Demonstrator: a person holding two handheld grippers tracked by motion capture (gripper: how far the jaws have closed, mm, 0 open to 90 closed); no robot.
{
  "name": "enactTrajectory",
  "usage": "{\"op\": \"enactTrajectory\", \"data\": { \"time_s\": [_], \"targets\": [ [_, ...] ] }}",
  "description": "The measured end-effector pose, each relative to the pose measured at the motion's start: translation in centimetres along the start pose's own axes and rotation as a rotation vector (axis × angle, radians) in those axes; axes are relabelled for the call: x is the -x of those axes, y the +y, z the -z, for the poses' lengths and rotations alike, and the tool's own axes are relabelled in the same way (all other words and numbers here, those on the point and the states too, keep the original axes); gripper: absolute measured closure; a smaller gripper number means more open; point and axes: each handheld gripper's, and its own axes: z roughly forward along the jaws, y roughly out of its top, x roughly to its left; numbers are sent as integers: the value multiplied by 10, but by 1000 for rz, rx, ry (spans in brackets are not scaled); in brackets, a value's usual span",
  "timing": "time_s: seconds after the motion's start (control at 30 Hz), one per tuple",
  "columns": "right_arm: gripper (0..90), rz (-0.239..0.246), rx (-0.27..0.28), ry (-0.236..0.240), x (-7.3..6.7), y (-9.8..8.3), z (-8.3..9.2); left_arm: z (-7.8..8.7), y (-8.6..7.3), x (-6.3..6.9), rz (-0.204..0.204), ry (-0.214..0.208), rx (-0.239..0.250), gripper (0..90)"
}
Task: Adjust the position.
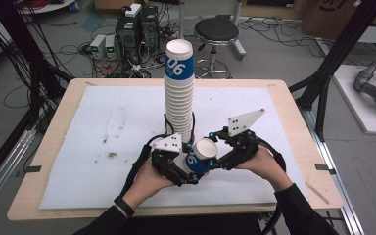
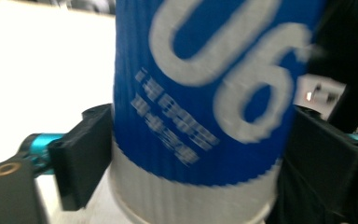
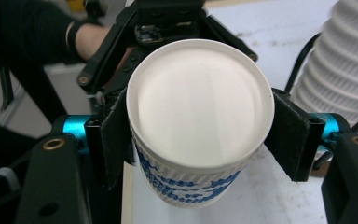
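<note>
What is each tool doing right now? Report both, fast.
Left tool: open, paper cup between its jaws.
Right tool: closed, holding the paper cup by its rim.

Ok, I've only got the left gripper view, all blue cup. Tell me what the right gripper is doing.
Observer: The right gripper is shut on that same cup, pads either side just under its rim.
Operator: Give me the cup's attitude.
Observer: Tilted, its open mouth facing the right gripper.
Operator: Report what's behind it.
Observer: A tall stack of cups stands upright on the white mat, just beyond the held cup.
</note>
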Motion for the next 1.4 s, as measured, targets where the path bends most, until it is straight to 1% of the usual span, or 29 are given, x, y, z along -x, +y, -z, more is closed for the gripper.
{"op": "enactTrajectory", "data": {
  "time_s": [0.03,0.1,0.13,0.17,0.33,0.37,0.4,0.5,0.57,0.63,0.83,0.87,0.9,0.93,1.0,1.1,1.17,1.2,1.3,1.33,1.37,1.4],
  "targets": [
    [296,-12,21,2,1,-1,2,2,0,0,13,-4,32,81],
    [297,-30,67,8,3,-2,6,5,-1,0,24,-12,81,70],
    [297,-43,88,15,4,-2,7,6,-1,-1,26,-20,96,70],
    [297,-47,104,21,4,-2,9,6,-1,-1,33,-18,110,70],
    [297,-70,178,44,6,-3,13,5,-5,-3,65,-4,145,70],
    [297,-72,187,45,6,-3,14,4,-5,-3,65,-2,158,70],
    [297,-74,196,50,6,-3,14,4,-6,-3,67,-10,172,70],
    [297,-80,223,58,6,-3,14,5,-5,-3,64,-39,190,70],
    [297,-84,234,68,6,-3,14,6,-5,-3,63,-42,190,84],
    [297,-86,239,67,6,-4,14,7,-5,-4,56,-58,191,154],
    [300,-86,238,69,7,-5,14,12,-5,-6,54,-57,191,181],
    [300,-92,234,72,7,-5,15,13,-4,-6,54,-53,188,183],
    [299,-85,233,66,7,-6,15,14,-4,-6,50,-51,186,186],
    [299,-84,233,64,7,-5,15,14,-3,-6,46,-56,179,186],
    [299,-74,227,60,6,-5,15,14,-3,-6,41,-53,170,194],
    [285,-70,216,53,5,-5,15,14,-3,-6,42,-54,158,195],
    [214,-79,203,45,6,-5,14,14,-3,-6,37,-53,147,195],
    [202,-85,194,46,6,-5,14,14,-3,-7,35,-54,141,196],
    [195,-75,178,44,6,-4,17,13,-2,-6,26,-50,121,199],
    [195,-73,177,46,6,-4,18,13,-1,-6,22,-53,111,199],
    [195,-74,174,46,6,-3,19,12,-1,-5,12,-46,93,199],
    [194,-68,166,37,6,-3,21,12,0,-4,11,-44,85,200]
  ]
}}
